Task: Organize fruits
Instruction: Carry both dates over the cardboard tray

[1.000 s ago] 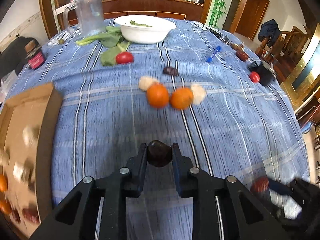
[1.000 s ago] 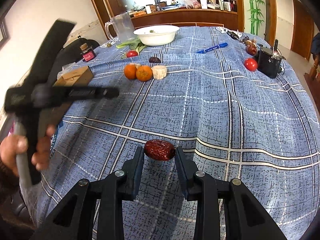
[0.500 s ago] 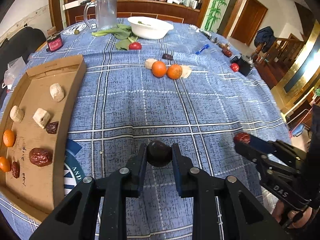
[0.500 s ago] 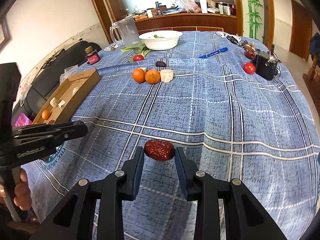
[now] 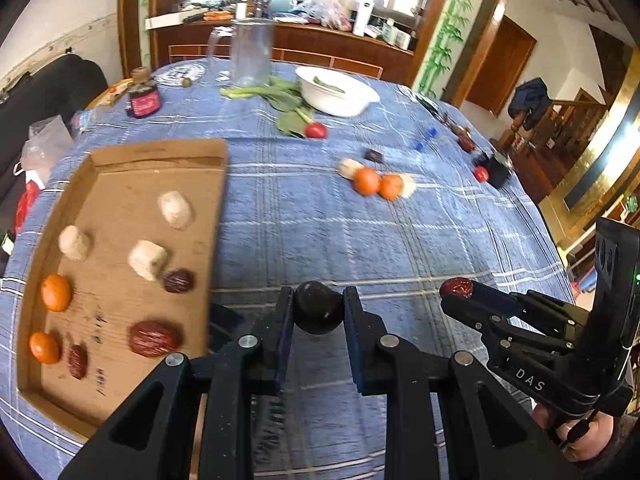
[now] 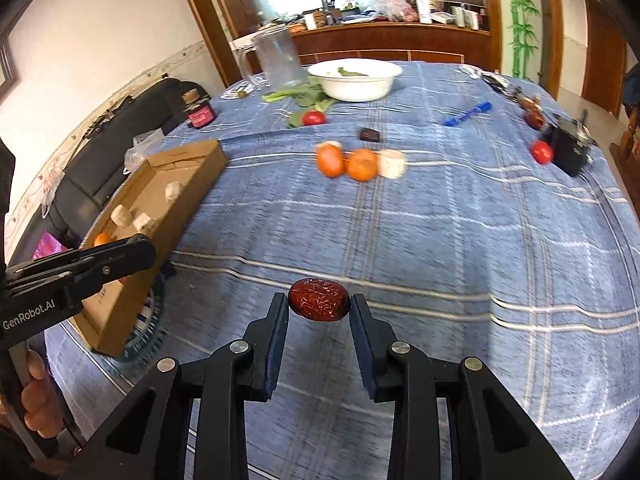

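Note:
My left gripper point(image 5: 318, 308) is shut on a dark round fruit point(image 5: 318, 307), held above the blue cloth just right of the cardboard tray point(image 5: 120, 160). The tray holds several fruits: oranges point(image 5: 56, 292), red dates point(image 5: 154, 338) and pale pieces point(image 5: 175, 209). My right gripper point(image 6: 319, 300) is shut on a wrinkled red date point(image 6: 319, 299) above the cloth; it also shows in the left wrist view point(image 5: 458, 288). Two oranges point(image 6: 362, 164) and pale pieces point(image 6: 393, 163) lie mid-table with a dark date point(image 6: 369, 134) behind them.
A white bowl point(image 6: 354, 76), leafy greens point(image 5: 280, 96), a tomato point(image 6: 313, 118), a clear pitcher point(image 6: 278, 58), a dark jar point(image 6: 199, 112) and a blue pen point(image 6: 468, 113) stand at the back. A black box point(image 6: 568, 148) and another tomato point(image 6: 542, 151) sit at the right.
Both grippers have moved left toward the cardboard tray, each still holding its fruit. The tray looks larger and closer in both views.

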Action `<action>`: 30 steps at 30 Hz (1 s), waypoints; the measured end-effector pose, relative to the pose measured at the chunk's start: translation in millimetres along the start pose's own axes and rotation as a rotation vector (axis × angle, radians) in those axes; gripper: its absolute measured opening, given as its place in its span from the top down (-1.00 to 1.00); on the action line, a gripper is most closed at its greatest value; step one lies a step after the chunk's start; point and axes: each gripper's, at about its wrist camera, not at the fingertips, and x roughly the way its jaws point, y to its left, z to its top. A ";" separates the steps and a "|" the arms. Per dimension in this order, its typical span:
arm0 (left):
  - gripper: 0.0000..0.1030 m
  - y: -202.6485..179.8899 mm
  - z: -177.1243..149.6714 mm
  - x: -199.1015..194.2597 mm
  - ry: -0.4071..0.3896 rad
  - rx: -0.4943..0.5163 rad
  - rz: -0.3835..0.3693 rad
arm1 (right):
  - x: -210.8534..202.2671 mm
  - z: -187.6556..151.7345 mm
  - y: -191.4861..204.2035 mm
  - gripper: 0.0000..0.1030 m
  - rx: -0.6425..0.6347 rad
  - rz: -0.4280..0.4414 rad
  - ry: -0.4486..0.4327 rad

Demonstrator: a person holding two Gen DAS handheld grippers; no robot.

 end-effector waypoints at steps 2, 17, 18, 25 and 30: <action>0.55 13.0 3.7 -3.2 -0.007 -0.018 0.004 | 5.7 8.2 11.7 0.34 -0.017 0.005 0.001; 0.55 119.0 29.9 -21.6 -0.052 -0.142 0.111 | 46.9 66.8 99.7 0.33 -0.143 0.089 0.012; 0.55 124.9 31.6 -21.4 -0.052 -0.148 0.121 | 50.2 70.8 104.6 0.33 -0.150 0.095 0.013; 0.55 163.2 44.8 -11.4 -0.035 -0.173 0.177 | 76.8 101.2 128.2 0.33 -0.155 0.118 0.018; 0.55 185.0 55.1 3.4 -0.018 -0.190 0.198 | 99.1 118.3 142.3 0.33 -0.160 0.121 0.028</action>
